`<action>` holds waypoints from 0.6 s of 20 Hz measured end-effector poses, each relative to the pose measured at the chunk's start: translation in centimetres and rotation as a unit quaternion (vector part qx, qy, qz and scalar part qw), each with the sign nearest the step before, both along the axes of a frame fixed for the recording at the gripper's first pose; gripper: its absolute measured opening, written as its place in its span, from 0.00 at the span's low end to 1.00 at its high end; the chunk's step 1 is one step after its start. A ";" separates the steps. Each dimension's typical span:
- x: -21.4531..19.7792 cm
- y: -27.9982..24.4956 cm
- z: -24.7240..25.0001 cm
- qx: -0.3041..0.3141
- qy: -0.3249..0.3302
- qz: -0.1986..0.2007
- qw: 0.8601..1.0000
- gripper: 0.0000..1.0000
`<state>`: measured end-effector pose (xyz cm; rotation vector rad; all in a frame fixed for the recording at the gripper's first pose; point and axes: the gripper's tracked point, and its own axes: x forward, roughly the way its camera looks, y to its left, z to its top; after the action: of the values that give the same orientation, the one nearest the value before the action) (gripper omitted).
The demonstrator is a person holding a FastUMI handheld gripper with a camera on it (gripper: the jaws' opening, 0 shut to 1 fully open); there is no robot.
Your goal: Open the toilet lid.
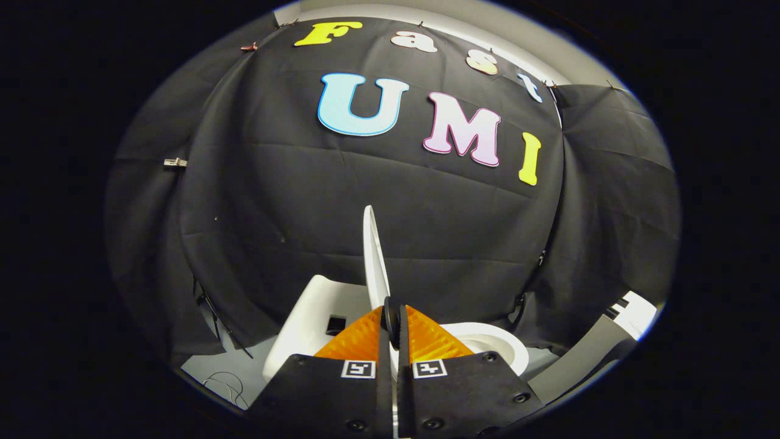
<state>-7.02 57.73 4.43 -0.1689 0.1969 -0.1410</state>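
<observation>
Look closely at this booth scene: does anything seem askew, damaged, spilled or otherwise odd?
Nothing stands out. The toilet lid stands raised on edge above the bowl, its lower edge pinched between the gripper fingers. No spill or damage shows. A thin cable lies loose on the floor beside the toilet.

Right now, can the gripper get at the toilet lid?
Probably yes: the gripper looks shut on the toilet lid, whose edge stands upright between the fingertips, with nothing in the way.
</observation>
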 end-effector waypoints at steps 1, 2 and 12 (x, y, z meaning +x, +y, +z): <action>0.1 0.1 0.1 -0.003 -0.003 0.002 1.000 0.08; 0.2 0.1 0.2 -0.006 -0.004 0.008 1.000 0.08; -0.4 1.8 4.2 0.020 -0.023 0.102 0.994 0.98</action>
<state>-7.43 59.52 8.64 -0.1439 0.1361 0.0615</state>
